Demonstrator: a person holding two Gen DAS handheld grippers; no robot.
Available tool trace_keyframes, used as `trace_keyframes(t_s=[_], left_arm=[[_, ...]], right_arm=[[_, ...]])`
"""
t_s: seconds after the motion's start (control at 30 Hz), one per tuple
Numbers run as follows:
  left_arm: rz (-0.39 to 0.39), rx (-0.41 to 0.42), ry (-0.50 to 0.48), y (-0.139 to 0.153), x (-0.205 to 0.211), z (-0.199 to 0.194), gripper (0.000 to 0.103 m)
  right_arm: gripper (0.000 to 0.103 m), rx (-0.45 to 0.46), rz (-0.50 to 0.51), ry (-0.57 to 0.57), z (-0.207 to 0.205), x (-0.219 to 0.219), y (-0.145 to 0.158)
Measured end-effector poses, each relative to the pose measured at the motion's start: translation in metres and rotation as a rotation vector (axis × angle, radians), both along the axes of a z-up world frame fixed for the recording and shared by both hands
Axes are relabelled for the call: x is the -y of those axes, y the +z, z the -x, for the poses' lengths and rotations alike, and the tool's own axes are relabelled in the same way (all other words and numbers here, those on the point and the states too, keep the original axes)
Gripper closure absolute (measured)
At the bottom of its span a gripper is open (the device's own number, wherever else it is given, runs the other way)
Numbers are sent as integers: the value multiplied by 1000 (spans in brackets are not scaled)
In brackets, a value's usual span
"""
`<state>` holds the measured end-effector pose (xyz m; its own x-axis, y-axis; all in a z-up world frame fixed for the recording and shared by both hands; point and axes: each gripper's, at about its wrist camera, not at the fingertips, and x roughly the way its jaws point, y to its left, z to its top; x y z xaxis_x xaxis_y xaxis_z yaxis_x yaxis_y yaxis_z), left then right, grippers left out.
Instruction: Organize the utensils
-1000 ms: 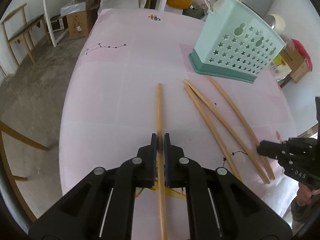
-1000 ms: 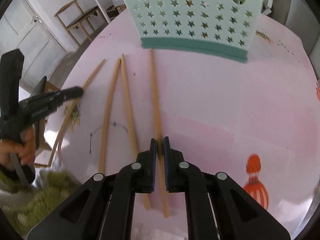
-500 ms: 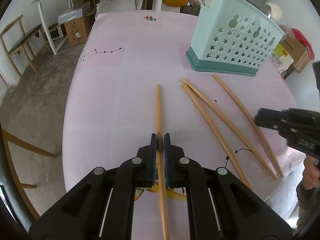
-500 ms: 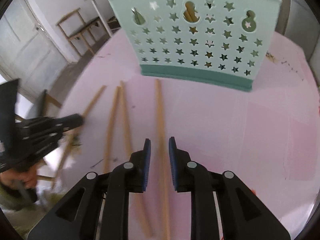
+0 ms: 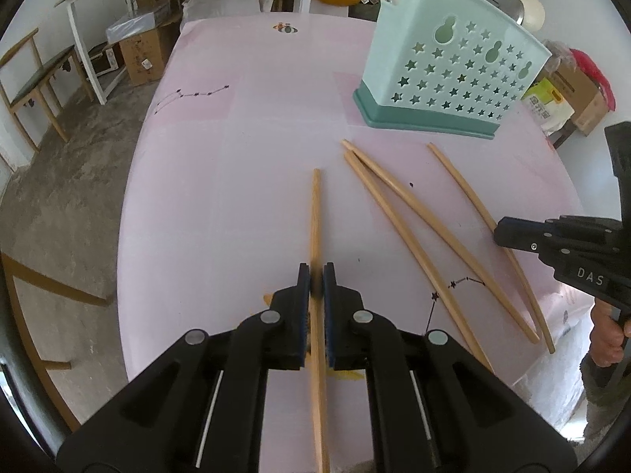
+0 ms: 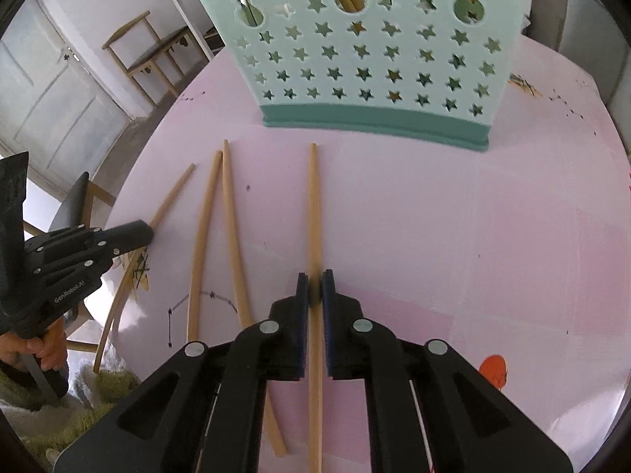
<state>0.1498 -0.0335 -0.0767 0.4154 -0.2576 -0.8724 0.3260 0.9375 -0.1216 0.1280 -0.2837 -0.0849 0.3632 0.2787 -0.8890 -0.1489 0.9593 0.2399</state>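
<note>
My right gripper (image 6: 314, 289) has just closed onto the rightmost chopstick (image 6: 314, 213), my left gripper (image 5: 315, 282) is clamped on the leftmost chopstick (image 5: 315, 213), two more chopsticks (image 5: 398, 213) lie between them on the pink surface (image 5: 236, 197) before the mint utensil holder (image 6: 374, 59).

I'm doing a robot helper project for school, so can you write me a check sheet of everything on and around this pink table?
Surface: pink table, printed with small drawings.
Job's things: four wooden chopsticks; two lie loose. Mint holder stands upright, utensils inside.
Clutter: nothing seen on the table.
Grippers: left tongs shut on left chopstick; right tongs, jaws having just closed, shut on right chopstick.
Cables: nothing seen.
Surroundings: cardboard boxes, wooden chair, white door.
</note>
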Motion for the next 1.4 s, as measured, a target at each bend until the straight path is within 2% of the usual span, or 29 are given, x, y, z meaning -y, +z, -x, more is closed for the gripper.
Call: trace_keyframes(t_s=[0.47, 0.8, 1.1, 1.2, 1.4], left_arm=[[-127, 82, -47, -1, 19, -19, 97], [-136, 78, -38, 0, 18, -16, 97], [-132, 75, -35, 0, 19, -18, 98], [-132, 76, -36, 0, 18, -19, 98], [-133, 77, -34, 0, 19, -19, 98]], right_arm=[[96, 29, 10, -2, -25, -20, 0], [95, -2, -20, 15, -33, -24, 0], [85, 9, -1, 43, -39, -39, 2], [85, 23, 26, 46, -40, -47, 2], [96, 55, 104, 59, -39, -61, 1]])
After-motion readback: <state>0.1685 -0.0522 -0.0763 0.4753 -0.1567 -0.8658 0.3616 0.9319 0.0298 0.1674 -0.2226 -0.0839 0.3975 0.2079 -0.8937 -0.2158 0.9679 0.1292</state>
